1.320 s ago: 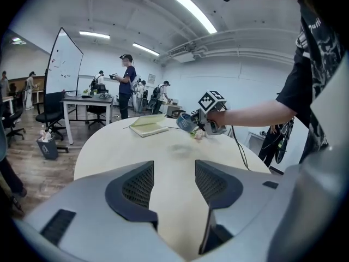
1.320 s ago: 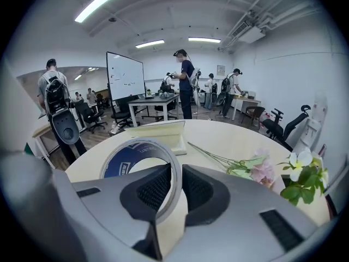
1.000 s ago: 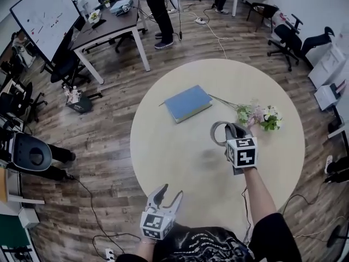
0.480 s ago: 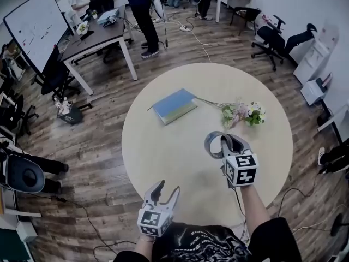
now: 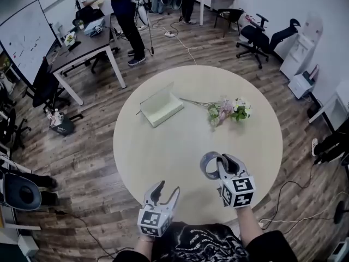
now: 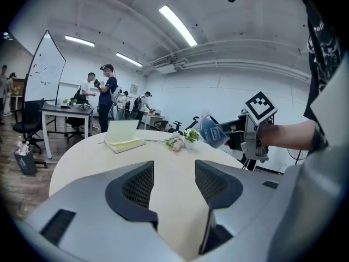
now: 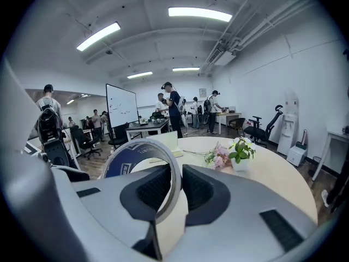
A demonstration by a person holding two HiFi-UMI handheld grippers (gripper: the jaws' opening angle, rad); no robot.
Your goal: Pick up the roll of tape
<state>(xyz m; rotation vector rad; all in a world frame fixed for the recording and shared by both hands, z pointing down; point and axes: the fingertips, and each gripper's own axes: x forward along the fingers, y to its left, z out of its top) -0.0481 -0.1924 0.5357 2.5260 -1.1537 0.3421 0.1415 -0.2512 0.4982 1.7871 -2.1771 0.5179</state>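
Observation:
My right gripper (image 5: 222, 166) is shut on the roll of tape (image 5: 209, 165), a grey ring with a blue printed core, and holds it above the near side of the round table (image 5: 163, 162). In the right gripper view the roll of tape (image 7: 139, 157) stands on edge with its wall pinched between the two dark pads. The left gripper view shows the same roll of tape (image 6: 212, 131) in the air at the right. My left gripper (image 5: 165, 192) hovers at the table's near edge, open, with nothing between its fingers (image 6: 133, 187).
A book (image 5: 160, 107) lies on the far left part of the table. A bunch of flowers (image 5: 228, 110) lies at the far right. Desks, office chairs, a whiteboard (image 5: 24, 37) and several standing people fill the room beyond. Cables run across the wooden floor.
My right gripper has carried the tape toward me, away from the flowers. The left gripper has shifted a little forward over the table edge. The head view has tilted, so the table sits farther up.

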